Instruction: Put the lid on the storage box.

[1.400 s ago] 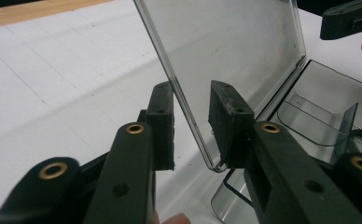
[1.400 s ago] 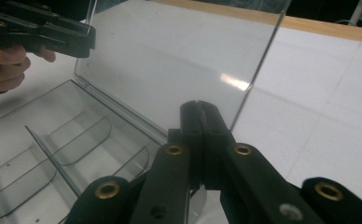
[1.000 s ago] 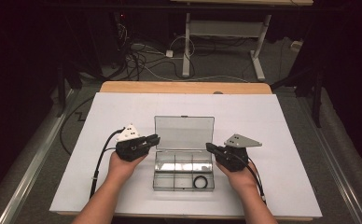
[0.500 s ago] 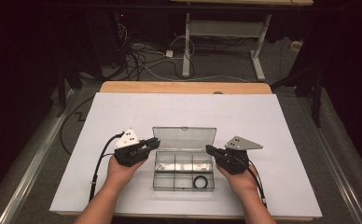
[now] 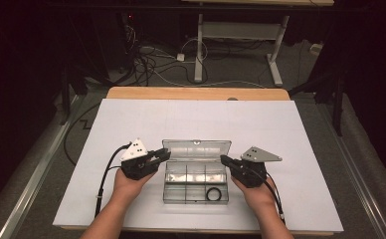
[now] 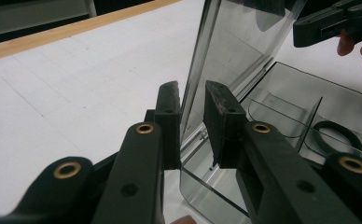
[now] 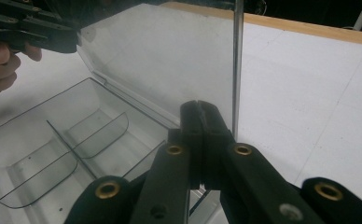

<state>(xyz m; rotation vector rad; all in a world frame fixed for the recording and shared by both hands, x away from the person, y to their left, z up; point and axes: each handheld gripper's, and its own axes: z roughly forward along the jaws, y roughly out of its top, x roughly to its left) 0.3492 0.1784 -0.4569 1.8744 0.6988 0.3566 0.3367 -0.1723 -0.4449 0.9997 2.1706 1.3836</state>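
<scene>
A clear plastic compartment box with a hinged lid sits near the front edge of the white-covered counter, about midway across it, between the person's two hands. Its transparent lid stands raised, tilted up from the back edge of the box; the tray below is split by thin curved dividers into several cells. In the front right cell lies a black rubber ring — flat on the floor of the cell.

The left tongs come in from the left side of the box, at the lid's left end. In the left gripper view the two black jaws stand slightly apart, one on each side of the lid's edge, with a gap showing between each pad and the plastic; they straddle the lid rather than clamp it, so they are open.

The right tongs sit at the right end of the box, tips pointing toward the lid's right edge. In the right gripper view the jaws are pressed fully together with nothing between them — closed and empty — and the lid's thin edge rises just beside their tips; whether they touch it cannot be told.

A pale wooden strip of the counter shows beyond the white cover.
</scene>
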